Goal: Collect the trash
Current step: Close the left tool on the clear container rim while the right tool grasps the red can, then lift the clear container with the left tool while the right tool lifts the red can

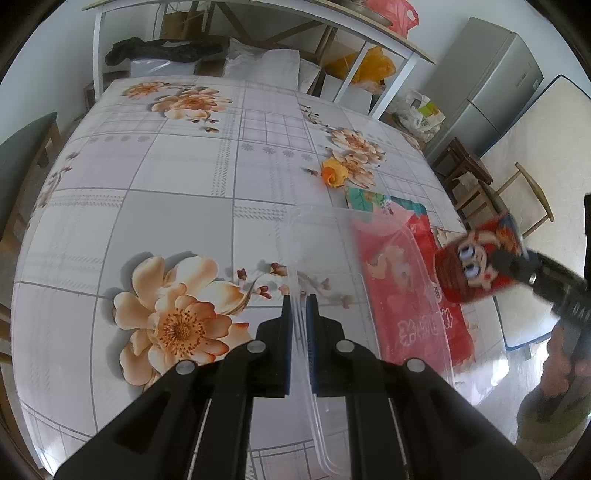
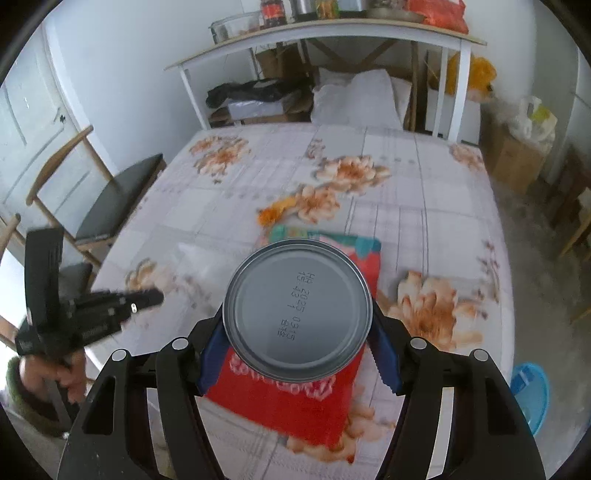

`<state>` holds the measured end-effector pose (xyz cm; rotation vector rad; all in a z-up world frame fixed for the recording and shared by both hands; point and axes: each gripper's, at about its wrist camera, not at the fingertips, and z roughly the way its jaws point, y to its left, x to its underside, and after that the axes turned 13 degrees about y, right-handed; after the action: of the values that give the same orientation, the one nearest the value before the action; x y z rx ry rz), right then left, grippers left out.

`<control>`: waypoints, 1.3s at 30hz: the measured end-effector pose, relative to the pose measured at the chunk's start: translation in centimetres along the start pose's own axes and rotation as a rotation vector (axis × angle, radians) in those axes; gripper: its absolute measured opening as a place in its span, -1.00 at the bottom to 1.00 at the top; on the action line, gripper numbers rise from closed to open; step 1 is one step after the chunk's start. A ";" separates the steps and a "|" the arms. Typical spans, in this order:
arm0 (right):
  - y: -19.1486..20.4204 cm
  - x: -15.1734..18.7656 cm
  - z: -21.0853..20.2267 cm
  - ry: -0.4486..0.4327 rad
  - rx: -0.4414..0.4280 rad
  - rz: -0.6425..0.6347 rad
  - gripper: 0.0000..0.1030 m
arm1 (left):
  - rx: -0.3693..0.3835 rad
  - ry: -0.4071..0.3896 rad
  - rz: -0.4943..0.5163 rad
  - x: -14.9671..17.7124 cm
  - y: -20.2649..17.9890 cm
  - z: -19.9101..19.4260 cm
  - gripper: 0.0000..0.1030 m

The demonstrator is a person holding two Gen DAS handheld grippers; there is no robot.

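Observation:
My left gripper (image 1: 299, 299) is shut on the near rim of a clear plastic container (image 1: 369, 258), which reaches forward over the flowered tablecloth (image 1: 166, 177). Under the container lies a red snack bag (image 1: 410, 306), and an orange peel (image 1: 334, 175) sits just beyond it. To the right, a red can with a cartoon face (image 1: 476, 266) hangs above the table, gripped by my right gripper (image 1: 517, 262). In the right wrist view the can's grey bottom (image 2: 297, 308) fills the space between the blue pads (image 2: 212, 354) of the right gripper (image 2: 297, 317). The left gripper (image 2: 155, 295) shows at the left.
A white side table (image 2: 332, 33) loaded with jars and bags stands behind the table. A chair (image 2: 122, 195) is at the left edge, a blue basin (image 2: 528, 391) on the floor at the right, and a grey fridge (image 1: 491, 85) further back. A hand (image 2: 66, 376) holds the left gripper.

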<state>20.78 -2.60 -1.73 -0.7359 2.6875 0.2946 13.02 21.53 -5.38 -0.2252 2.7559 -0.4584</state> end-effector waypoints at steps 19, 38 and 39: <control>-0.2 1.4 2.8 0.009 0.028 0.040 0.23 | -0.013 0.026 -0.014 0.5 -0.1 0.1 -0.87; -0.2 1.6 2.7 -0.010 0.019 0.048 0.22 | -0.024 0.023 -0.012 0.7 -0.3 0.3 -0.88; -0.1 1.6 2.7 -0.011 0.019 0.046 0.22 | -0.022 0.019 -0.012 0.6 -0.3 0.2 -0.89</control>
<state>20.28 -2.66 -4.79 -0.6655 2.6959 0.2832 12.51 21.06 -5.63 -0.2438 2.7809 -0.4353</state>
